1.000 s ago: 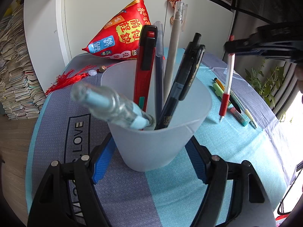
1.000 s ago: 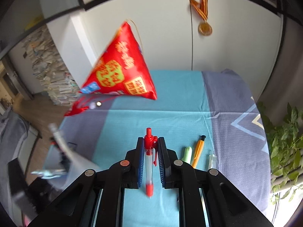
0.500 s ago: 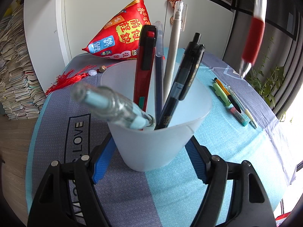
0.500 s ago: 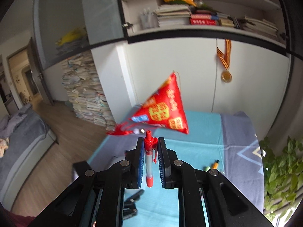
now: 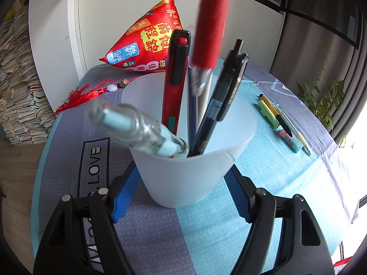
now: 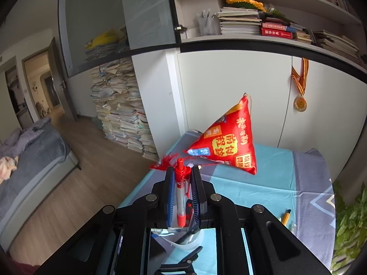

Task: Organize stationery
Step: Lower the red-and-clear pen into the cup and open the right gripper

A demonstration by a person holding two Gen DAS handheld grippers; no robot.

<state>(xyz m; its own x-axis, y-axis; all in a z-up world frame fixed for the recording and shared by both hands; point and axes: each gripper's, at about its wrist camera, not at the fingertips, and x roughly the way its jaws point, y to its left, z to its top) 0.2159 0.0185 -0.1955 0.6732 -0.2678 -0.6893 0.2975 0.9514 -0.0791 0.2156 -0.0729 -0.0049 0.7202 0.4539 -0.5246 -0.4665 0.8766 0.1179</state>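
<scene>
1. nearest us, our left gripper (image 5: 183, 183) has its blue-padded fingers (image 5: 125, 197) pressed against both sides of the frosted cup (image 5: 190, 167), which stands on the blue and grey tablecloth (image 5: 263, 183).
2. inside the cup we see a clear pen with a pale blue core (image 5: 137, 128) leaning out to the left, a red and black utility knife (image 5: 175, 78) upright, a dark blue pen (image 5: 192, 112) behind it, and a black pen (image 5: 220, 105) tilted to the right.
3. our right gripper (image 6: 182, 194) pinches the red and clear pen (image 6: 180, 192) between its pads; in the left view that pen (image 5: 208, 29) hangs tip down just over the cup's mouth.
4. further right on the cloth lie a green marker (image 5: 267, 114), an orange and black pen (image 5: 275, 114) and a pale teal pen (image 5: 292, 129), side by side.
5. farthest back sits the red triangular cushion (image 5: 146, 43) with its red tassel (image 5: 84, 95).
</scene>
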